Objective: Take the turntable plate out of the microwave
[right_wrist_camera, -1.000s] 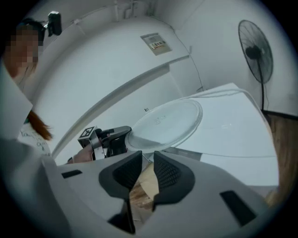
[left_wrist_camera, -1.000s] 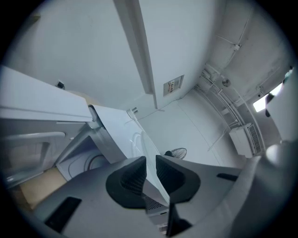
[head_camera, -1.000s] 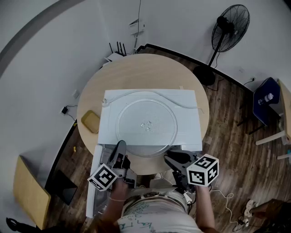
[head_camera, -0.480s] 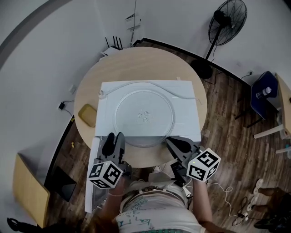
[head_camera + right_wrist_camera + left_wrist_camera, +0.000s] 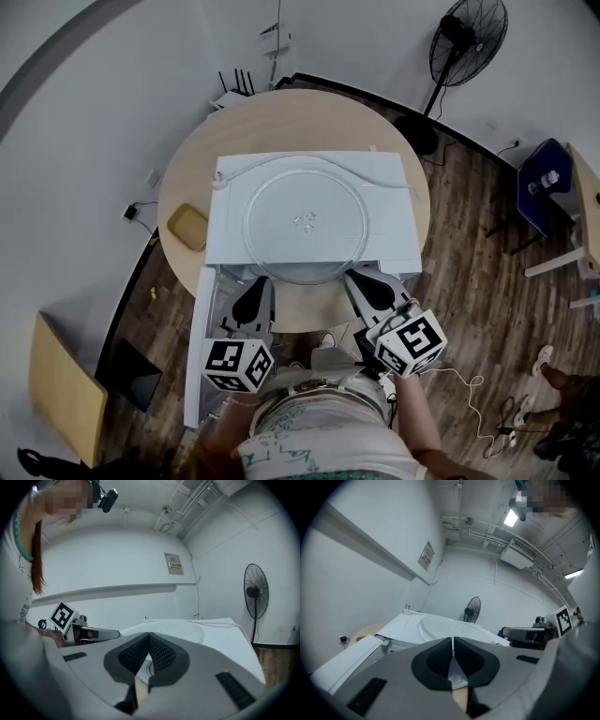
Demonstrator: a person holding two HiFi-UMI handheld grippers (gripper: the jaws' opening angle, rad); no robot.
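The clear glass turntable plate [image 5: 305, 220] lies flat on top of the white microwave [image 5: 230, 225], its near rim slightly over the front edge. My left gripper [image 5: 258, 289] sits just below the plate's near left rim; its jaws have just been closing and now meet with nothing between them. In the left gripper view the pads [image 5: 453, 641] touch and the plate [image 5: 436, 626] lies beyond them. My right gripper [image 5: 361, 278] is at the near right rim, shut and empty. Its own view shows the pads [image 5: 149, 637] closed in front of the plate [image 5: 173, 630].
The microwave stands on a round wooden table [image 5: 300, 112] with its door [image 5: 199, 366] swung open at the near left. A yellow object [image 5: 187, 226] lies left of it. A white cable [image 5: 375, 183] runs over the microwave top. A standing fan [image 5: 466, 42] is at the far right.
Both grippers have drawn back from the plate's near rim toward the person. The left gripper rolled; its jaws stood apart half a second ago and are now together. The plate stays on the microwave.
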